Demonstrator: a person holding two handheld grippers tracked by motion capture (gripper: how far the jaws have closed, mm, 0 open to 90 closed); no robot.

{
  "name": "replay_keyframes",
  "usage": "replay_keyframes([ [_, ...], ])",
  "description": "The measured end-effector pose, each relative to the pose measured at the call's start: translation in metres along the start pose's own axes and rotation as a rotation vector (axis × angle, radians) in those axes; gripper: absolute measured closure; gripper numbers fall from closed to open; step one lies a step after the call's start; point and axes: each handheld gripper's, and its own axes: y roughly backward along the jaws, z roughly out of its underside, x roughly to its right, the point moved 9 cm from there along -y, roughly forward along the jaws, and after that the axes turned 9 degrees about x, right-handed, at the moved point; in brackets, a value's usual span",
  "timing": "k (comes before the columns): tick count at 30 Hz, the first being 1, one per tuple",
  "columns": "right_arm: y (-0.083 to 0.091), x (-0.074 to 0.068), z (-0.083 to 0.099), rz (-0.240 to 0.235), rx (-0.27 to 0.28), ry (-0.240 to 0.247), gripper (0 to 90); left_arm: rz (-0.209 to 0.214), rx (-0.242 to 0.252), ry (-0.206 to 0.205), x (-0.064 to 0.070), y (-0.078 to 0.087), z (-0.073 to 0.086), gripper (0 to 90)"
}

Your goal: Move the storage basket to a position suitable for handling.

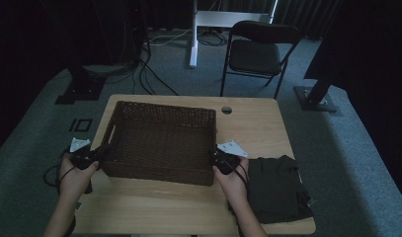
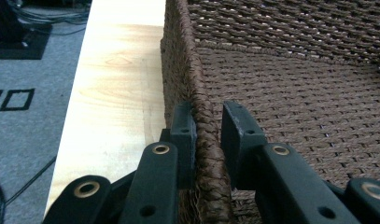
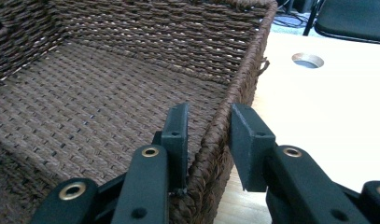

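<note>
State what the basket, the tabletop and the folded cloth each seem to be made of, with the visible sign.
Basket: woven wicker or rope-like fibre, dark brown and matt; twisted strands show along its rim.
Tabletop: pale wood or wood-look laminate, smooth; faint grain shows.
Folded cloth: dark soft fabric, by its limp folds; the fibre cannot be told.

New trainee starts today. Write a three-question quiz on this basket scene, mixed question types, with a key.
1. True or false: the wicker basket holds folded clothes.
2. Multiple choice: the left gripper straddles the basket's A) handle hole B) rim C) far wall.
3. What lies on the table beside the right gripper?

Key:
1. False; its woven floor is bare.
2. B; one of the fingers is outside the rim, the other inside.
3. A dark folded cloth, near the table's right edge.
</note>
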Motion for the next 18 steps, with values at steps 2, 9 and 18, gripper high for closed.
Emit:
replay_keyframes([
  [2,0.001,0.001,0.000,-0.003,0.001,0.004,69.3,-0.007,0.002,0.003,0.002,0.004,0.002,76.0],
  [9,0.010,0.003,0.003,-0.026,0.002,-0.012,69.6,-0.008,-0.003,0.007,0.008,0.016,0.009,75.8],
  [18,0.017,0.002,0.006,-0.042,-0.001,-0.001,69.7,-0.019,-0.003,0.021,0.014,0.030,0.016,75.7],
])
